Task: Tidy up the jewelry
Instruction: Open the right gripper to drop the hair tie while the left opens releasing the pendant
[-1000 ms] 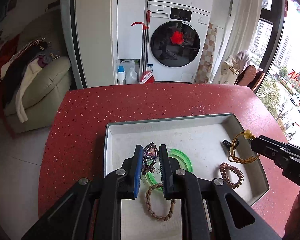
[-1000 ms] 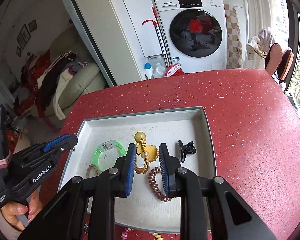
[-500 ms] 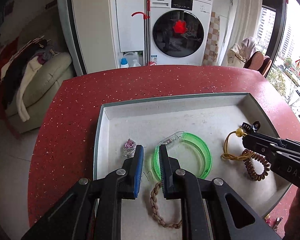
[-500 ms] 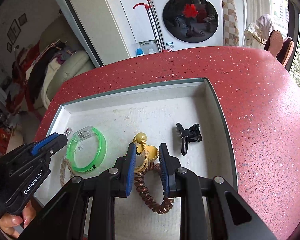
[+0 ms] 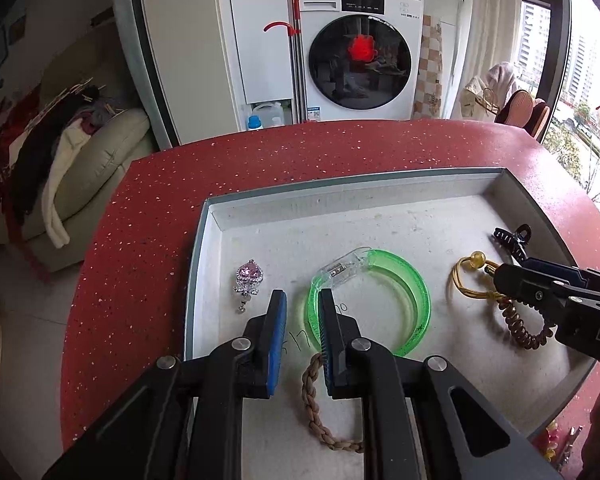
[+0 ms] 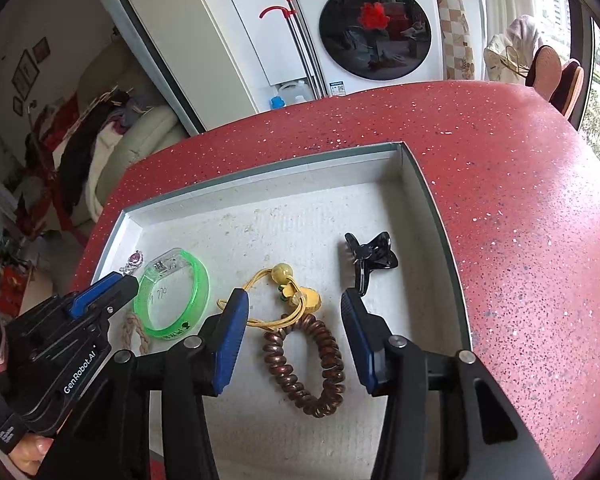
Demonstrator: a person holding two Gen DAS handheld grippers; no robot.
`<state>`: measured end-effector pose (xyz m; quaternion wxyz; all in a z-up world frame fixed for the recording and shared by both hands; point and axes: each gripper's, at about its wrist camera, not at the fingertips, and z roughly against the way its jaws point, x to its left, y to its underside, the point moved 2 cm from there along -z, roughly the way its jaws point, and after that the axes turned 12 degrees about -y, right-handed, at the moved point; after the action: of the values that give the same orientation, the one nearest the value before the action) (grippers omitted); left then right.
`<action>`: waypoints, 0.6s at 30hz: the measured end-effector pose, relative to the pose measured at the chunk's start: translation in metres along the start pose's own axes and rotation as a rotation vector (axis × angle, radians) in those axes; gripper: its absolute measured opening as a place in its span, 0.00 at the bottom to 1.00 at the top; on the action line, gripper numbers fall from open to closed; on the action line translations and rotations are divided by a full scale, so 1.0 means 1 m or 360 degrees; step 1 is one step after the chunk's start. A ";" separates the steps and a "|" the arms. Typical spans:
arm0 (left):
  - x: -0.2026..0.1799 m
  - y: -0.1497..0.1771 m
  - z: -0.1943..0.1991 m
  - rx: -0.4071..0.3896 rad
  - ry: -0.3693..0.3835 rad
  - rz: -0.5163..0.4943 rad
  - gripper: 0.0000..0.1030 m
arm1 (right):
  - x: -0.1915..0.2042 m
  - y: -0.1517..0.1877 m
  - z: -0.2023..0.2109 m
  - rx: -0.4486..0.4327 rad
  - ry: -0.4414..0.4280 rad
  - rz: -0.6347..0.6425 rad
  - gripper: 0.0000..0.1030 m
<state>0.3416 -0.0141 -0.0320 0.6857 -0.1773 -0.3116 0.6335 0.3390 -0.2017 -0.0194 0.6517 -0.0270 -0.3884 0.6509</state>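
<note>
In the near part of the tray (image 5: 204, 240), close to the front wall: braided bracelet (image 5: 314, 400) lying flat, partly hidden under the left tongs (image 5: 302, 300). Left tongs nearly closed, a narrow gap showing, nothing between the pads, tips low over the tray floor. Just past the right tip: green bangle (image 5: 416, 292), flat, beside the pad and not gripped. Off to the left of those tips: pink pendant (image 5: 249, 276), apart, near the tray's left wall.

On the right side of the tray: right tongs (image 6: 294, 300) with jaws opening, pads standing clear on both sides. Between them on the tray floor: brown coil hair tie (image 6: 304, 364) with yellow cord and bead (image 6: 281, 270) attached, touched by neither pad. Just beyond the right tip: black claw clip (image 6: 370, 256), separate.

Reads as the set-down step, with five pieces lying in the tray. Next move likely calls for lifting both tongs straight up without dragging the cord, then fetching whatever is left outside the tray; cannot tell what remains.

Farther out: red speckled counter (image 6: 520, 200) carrying the tray, then washing machine (image 5: 360, 60) against the back wall.
</note>
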 end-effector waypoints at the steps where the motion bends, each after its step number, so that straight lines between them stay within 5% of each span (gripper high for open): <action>1: 0.000 -0.001 0.002 -0.0011 0.0003 -0.0002 0.34 | 0.001 0.000 0.003 -0.0013 -0.0005 -0.0001 0.53; 18: 0.009 -0.004 0.024 -0.0063 0.0040 0.0059 0.35 | 0.008 0.014 0.038 -0.0089 -0.0110 -0.0084 0.58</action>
<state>0.3285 -0.0091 -0.0096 0.6740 -0.2046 -0.3119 0.6377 0.3059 -0.2105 0.0036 0.6538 -0.0125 -0.4294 0.6229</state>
